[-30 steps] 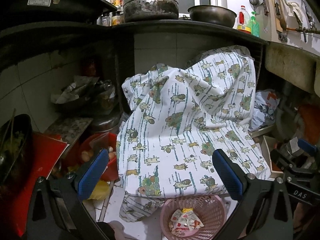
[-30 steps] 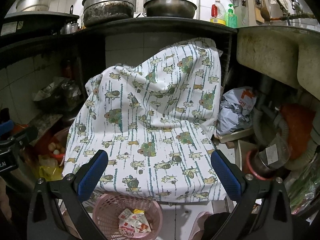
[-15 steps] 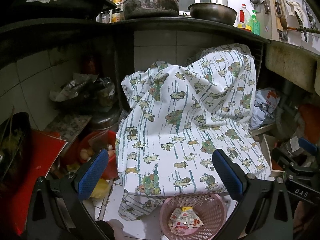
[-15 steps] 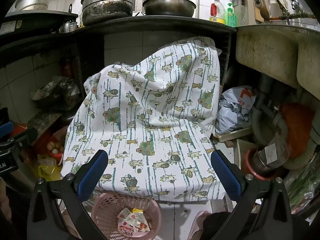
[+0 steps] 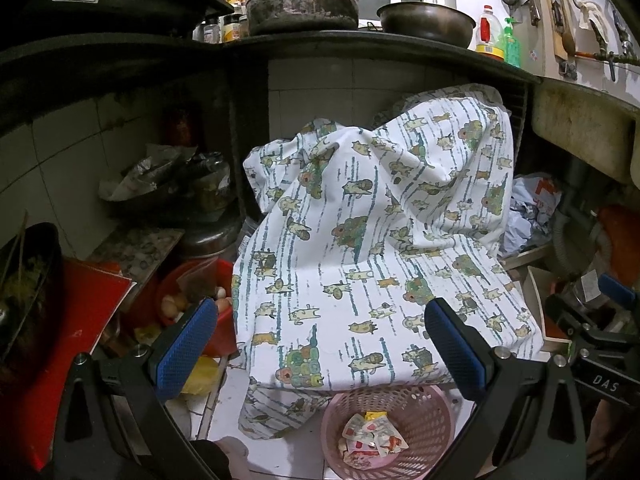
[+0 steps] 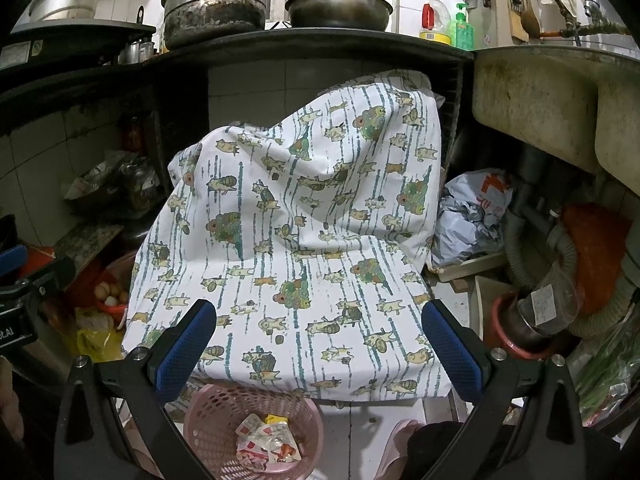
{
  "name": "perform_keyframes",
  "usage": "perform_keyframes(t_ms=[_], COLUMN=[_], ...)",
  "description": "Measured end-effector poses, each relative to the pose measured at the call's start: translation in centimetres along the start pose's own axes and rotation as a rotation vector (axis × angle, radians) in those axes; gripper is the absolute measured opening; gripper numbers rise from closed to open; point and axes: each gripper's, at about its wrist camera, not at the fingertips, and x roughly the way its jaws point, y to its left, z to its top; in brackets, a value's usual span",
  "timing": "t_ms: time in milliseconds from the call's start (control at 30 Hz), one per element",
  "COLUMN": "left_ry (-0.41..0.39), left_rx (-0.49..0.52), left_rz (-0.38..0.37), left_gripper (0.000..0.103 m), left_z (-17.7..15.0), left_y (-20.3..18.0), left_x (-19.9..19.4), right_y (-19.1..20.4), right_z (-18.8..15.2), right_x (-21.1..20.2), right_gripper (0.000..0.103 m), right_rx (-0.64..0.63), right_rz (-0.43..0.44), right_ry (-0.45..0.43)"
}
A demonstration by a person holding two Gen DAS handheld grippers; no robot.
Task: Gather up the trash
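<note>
White tiled floor (image 5: pixel 280 456), pink mesh basket (image 5: pixel 428 404) of wrappers (image 5: pixel 372 440), cloth-draped bulk (image 5: pixel 372 248)

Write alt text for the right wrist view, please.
An open, empty right claw faces a cartoon-print cloth draped under a dark kitchen counter. A pink basket with wrappers sits on the floor below.

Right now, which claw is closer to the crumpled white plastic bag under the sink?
Right. The right claw is beside the bag; the left claw sits further left of it.

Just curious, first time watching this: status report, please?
Left gripper and right gripper open, empty. Pink basket below, holding wrappers. Printed cloth drapes over basket's far rim.
</note>
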Motion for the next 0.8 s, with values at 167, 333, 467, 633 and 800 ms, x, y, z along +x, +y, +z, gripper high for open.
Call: perform_keyframes(t_ms=[167, 333, 467, 633, 800], left_ry=[0.009, 0.005, 0.002, -0.012, -0.006], left_rx=[-0.009, -0.008, -0.005, 0.014, 0.029], left_rz=[0.000, 0.006, 0.005, 0.022, 0.012], left_gripper=[0.103, 0.103, 0.103, 0.103, 0.103], left_z=[-0.08, -0.10, -0.08, -0.15, -0.19], left_y=[0.38, 0.38, 0.31, 0.28, 0.21], left_x=[0.22, 0.14, 0.15, 0.03, 0.29], right_y=[-0.03, -0.04, 0.04, 0.09, 0.11], right_z=[0.07, 0.02, 0.01, 0.00, -0.12], right_x=[-0.01, -0.02, -0.05, -0.04, 0.07], right_gripper=[0.103, 0.103, 0.103, 0.103, 0.103], right_rx=[-0.001, 0.000, 0.001, 0.002, 0.002], right_rz=[0.001, 0.000, -0.002, -0.003, 0.000], right_ry=[-0.001, 0.000, -0.001, 0.001, 0.004])
